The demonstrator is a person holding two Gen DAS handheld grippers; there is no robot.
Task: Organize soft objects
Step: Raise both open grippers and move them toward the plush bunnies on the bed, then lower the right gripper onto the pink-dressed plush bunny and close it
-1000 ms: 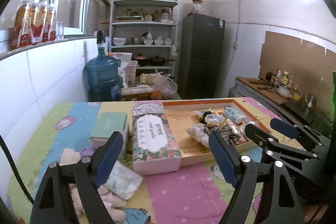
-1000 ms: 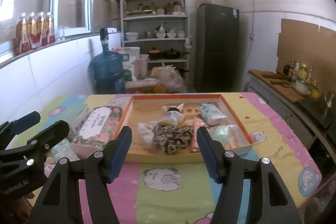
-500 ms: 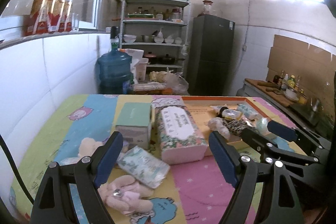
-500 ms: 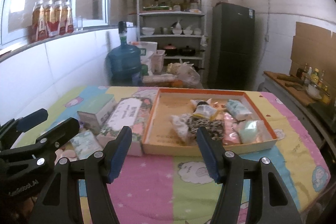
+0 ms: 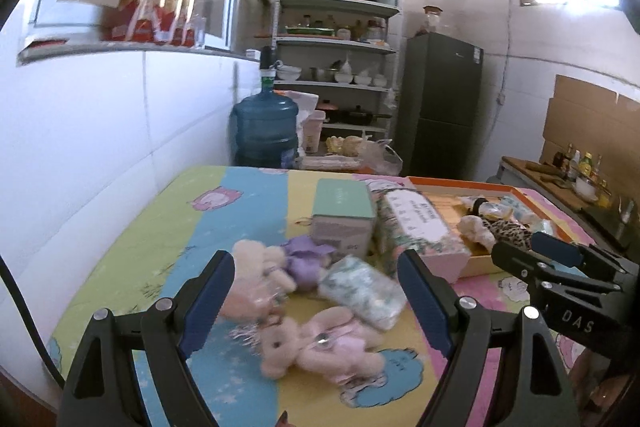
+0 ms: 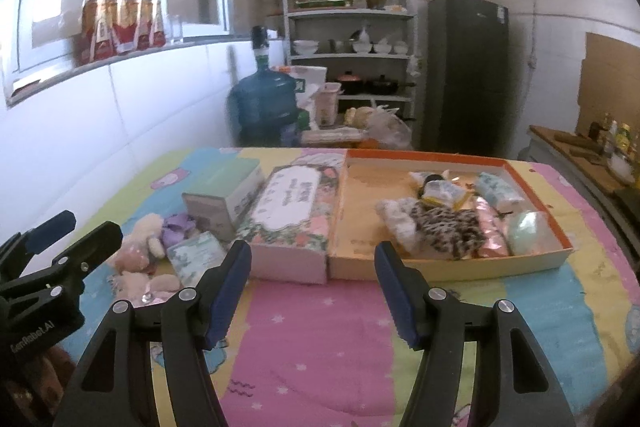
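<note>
Inspector A: Since half a second ago, both cameras have swung toward 9 o'clock; the loose toys now sit central in the left wrist view and the tray has drifted toward 3 o'clock.

Inspector B: Containers?

Inspector A: One orange-rimmed tray (image 6: 558,227) on the patterned tablecloth (image 6: 320,327). It holds a leopard-print plush (image 6: 448,231), a white fluffy piece (image 6: 394,217) touching it at 9 o'clock, a pink packet (image 6: 490,227), a pale green pouch (image 6: 528,233), a light blue packet (image 6: 498,193) and a small yellow-edged packet (image 6: 442,191).

Inspector B: Outside it?

Inspector A: A floral tissue box (image 6: 292,211) lies against the tray's 9 o'clock wall; a mint-lidded box (image 5: 344,219) stands just beside that. Loose on the cloth: a pink plush rabbit (image 5: 320,347), a cream plush (image 5: 256,267), a purple plush (image 5: 304,259) and a patterned tissue pack (image 5: 362,291), all clustered, touching or nearly so.

Inspector B: Grippers?

Inspector A: Left gripper (image 5: 316,295) hangs over the cluster, jaws spread wide, holding nothing. Right gripper (image 6: 312,287) likewise wide apart and unloaded, above bare cloth near the tray's front wall.
</note>
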